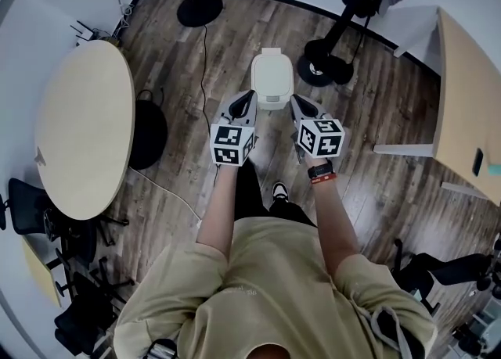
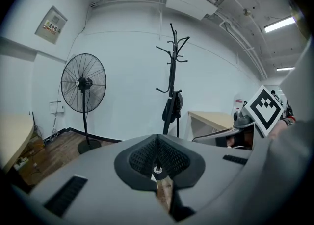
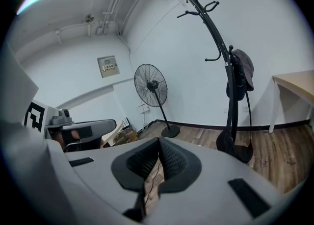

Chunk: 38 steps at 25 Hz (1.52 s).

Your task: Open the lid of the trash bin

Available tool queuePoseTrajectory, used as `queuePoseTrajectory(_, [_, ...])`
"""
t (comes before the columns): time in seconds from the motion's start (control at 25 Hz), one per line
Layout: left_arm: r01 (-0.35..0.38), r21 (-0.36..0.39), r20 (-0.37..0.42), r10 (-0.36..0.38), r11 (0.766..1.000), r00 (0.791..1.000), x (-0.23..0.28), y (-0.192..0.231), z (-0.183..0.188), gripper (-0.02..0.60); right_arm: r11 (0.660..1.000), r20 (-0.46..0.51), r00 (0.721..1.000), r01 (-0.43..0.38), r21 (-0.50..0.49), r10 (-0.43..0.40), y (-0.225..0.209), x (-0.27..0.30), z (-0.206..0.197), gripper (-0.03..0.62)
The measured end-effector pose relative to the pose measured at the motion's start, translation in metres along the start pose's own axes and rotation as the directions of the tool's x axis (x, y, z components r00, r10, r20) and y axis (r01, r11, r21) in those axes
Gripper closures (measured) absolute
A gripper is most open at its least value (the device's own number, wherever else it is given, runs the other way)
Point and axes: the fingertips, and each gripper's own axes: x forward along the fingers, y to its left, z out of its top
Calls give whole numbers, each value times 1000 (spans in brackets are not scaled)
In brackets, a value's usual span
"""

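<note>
The white trash bin (image 1: 272, 77) stands on the wooden floor straight ahead, its lid down. In the head view my left gripper (image 1: 247, 99) hovers by the bin's left near corner and my right gripper (image 1: 298, 102) by its right near corner, both held above floor level. In the left gripper view the left gripper (image 2: 157, 145) has its ribbed pads pressed together with nothing between them. The right gripper (image 3: 158, 145) looks the same in its own view. Both gripper views look out level at the room, so the bin is hidden from them.
A round wooden table (image 1: 82, 127) fills the left and a desk (image 1: 466, 84) the right. A standing fan (image 2: 83, 84) on its round base (image 1: 199, 8) and a coat rack (image 3: 230, 72) on its base (image 1: 325, 64) stand behind the bin. A black cable (image 1: 204, 60) runs along the floor.
</note>
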Motion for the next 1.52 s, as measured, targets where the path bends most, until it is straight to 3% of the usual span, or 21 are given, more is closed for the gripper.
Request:
queuePoseTrajectory(0.2, [17, 6, -45, -17, 1000, 999, 29, 20, -27, 557, 999, -61, 998, -20, 30, 22, -8, 39, -21, 579])
queuePoseTrajectory(0.68, [60, -84, -122, -70, 995, 990, 86, 50, -93, 557, 991, -175, 979, -92, 97, 108, -23, 117, -83, 579])
queuePoseTrajectory(1.2, [108, -116, -201, -130, 987, 971, 134, 84, -167, 557, 993, -295, 953, -33, 111, 65, -70, 182, -153, 579])
queuePoseTrajectory(1.52, [175, -129, -184, -197, 976, 963, 169, 99, -205, 557, 992, -363, 930, -7, 128, 53, -94, 224, -195, 579])
